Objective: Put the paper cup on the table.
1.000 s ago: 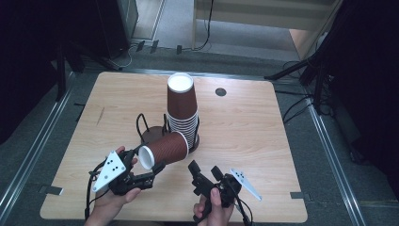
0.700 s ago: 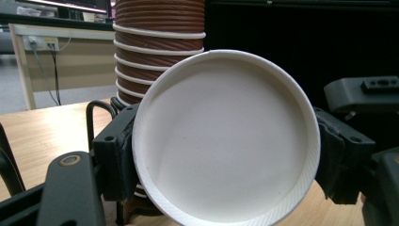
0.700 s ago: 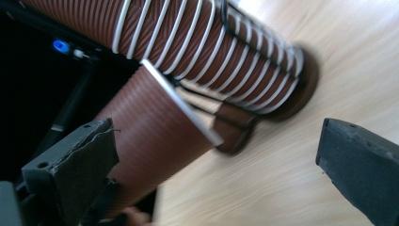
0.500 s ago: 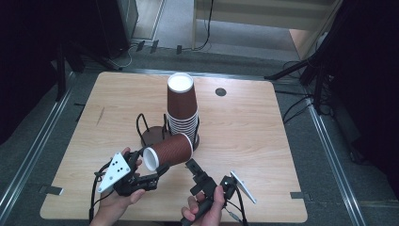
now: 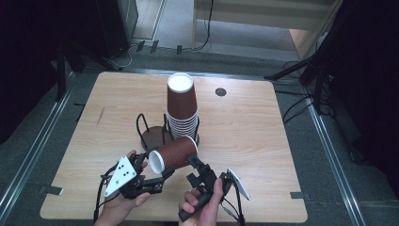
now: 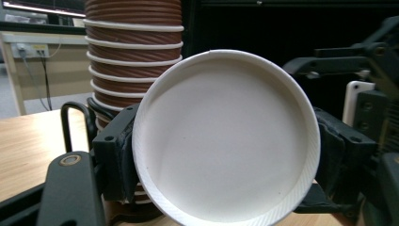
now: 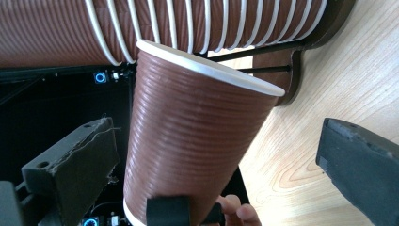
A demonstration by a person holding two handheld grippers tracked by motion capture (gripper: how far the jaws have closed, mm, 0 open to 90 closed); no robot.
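My left gripper point(image 5: 157, 176), low and left of centre in the high view, is clamped across a single brown paper cup point(image 5: 173, 154). The cup lies on its side in the air, its white mouth toward the lower left of the frame. In the left gripper view that mouth point(image 6: 226, 136) faces the camera between the two black pads, and I see bare white inside: the cup is empty.

I judge this as mid-handover. One cup is off the stack and gripped, but it is not yet set down anywhere, and the right side has not taken it.

Behind, at the centre of the high view, the cup stack point(image 5: 182, 108) stands mouth down on a round dark base of the wire holder point(image 5: 153, 132); the neighbouring base to its left holds no cups. Many cups remain in the stack.

My right gripper point(image 5: 200, 172), lower centre, has its jaws spread wide. In the right gripper view they stand either side of the ribbed cup wall point(image 7: 188, 146) without touching it.
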